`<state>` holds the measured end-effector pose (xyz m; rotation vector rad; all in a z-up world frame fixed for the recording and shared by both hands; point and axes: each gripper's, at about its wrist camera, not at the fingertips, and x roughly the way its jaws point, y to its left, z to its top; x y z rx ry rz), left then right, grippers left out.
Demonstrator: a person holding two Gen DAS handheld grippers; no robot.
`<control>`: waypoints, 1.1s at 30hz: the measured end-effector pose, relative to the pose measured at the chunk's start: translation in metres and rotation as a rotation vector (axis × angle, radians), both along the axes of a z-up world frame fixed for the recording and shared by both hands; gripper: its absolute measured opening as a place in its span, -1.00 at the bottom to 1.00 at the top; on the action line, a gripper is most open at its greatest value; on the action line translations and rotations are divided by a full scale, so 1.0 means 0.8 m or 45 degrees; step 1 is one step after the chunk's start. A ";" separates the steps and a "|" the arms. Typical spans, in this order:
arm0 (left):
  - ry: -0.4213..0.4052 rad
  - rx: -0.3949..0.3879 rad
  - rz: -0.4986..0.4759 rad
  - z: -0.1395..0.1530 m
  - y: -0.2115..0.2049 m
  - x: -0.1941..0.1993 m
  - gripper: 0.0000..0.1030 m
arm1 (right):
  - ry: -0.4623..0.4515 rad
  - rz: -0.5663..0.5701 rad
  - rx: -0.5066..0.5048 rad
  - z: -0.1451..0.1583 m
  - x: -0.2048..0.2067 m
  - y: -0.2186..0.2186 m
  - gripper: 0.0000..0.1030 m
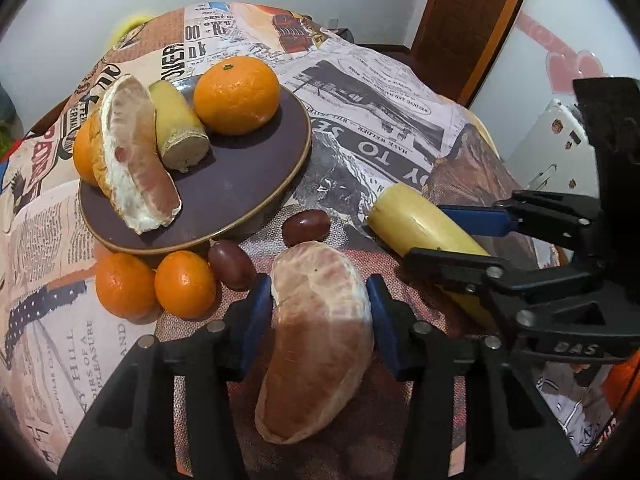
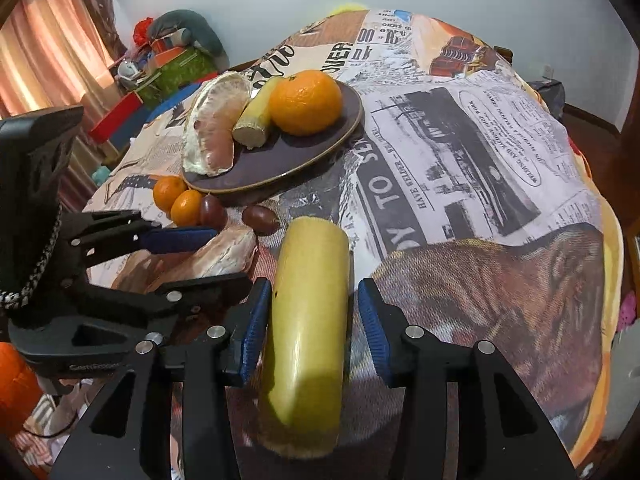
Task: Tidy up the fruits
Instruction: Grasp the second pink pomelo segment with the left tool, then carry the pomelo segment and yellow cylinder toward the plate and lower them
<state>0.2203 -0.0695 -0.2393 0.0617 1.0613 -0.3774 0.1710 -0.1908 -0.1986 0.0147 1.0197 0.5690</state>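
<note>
A dark plate (image 1: 248, 184) (image 2: 320, 148) holds a large orange (image 1: 236, 96) (image 2: 306, 102), a pomelo segment (image 1: 136, 152) (image 2: 212, 128), a yellow cane piece (image 1: 180, 128) (image 2: 254, 118) and a further orange (image 1: 82, 148). My left gripper (image 1: 318, 308) (image 2: 188, 256) is shut on a second pomelo segment (image 1: 320, 336) (image 2: 224, 258) lying on the cloth. My right gripper (image 2: 310, 320) (image 1: 444, 240) straddles a long yellow cane piece (image 2: 308, 328) (image 1: 420, 224); a small gap shows beside the right pad, so it is open.
Two small oranges (image 1: 154, 284) (image 2: 178, 196) and two dark red fruits (image 1: 232, 266) (image 1: 306, 226) lie on the printed tablecloth (image 1: 380, 128) in front of the plate. Boxes and toys (image 2: 168, 60) stand beyond the table's left edge. A wooden door (image 1: 468, 20) is at the far right.
</note>
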 end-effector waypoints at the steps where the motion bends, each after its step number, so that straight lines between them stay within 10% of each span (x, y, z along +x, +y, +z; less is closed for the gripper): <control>1: 0.000 -0.006 0.006 0.001 0.001 0.000 -0.08 | 0.004 -0.003 0.017 0.000 0.000 0.000 -0.29; 17: -0.226 -0.086 0.176 0.085 0.053 -0.027 -0.13 | -0.202 -0.096 0.103 0.067 -0.009 -0.010 -0.32; 21: -0.269 -0.118 0.196 0.106 0.064 -0.028 -0.54 | -0.253 -0.109 0.103 0.079 -0.004 -0.007 -0.32; 33: -0.333 -0.127 0.215 0.117 0.070 -0.014 -0.65 | -0.293 -0.119 0.167 0.090 0.018 0.001 -0.33</control>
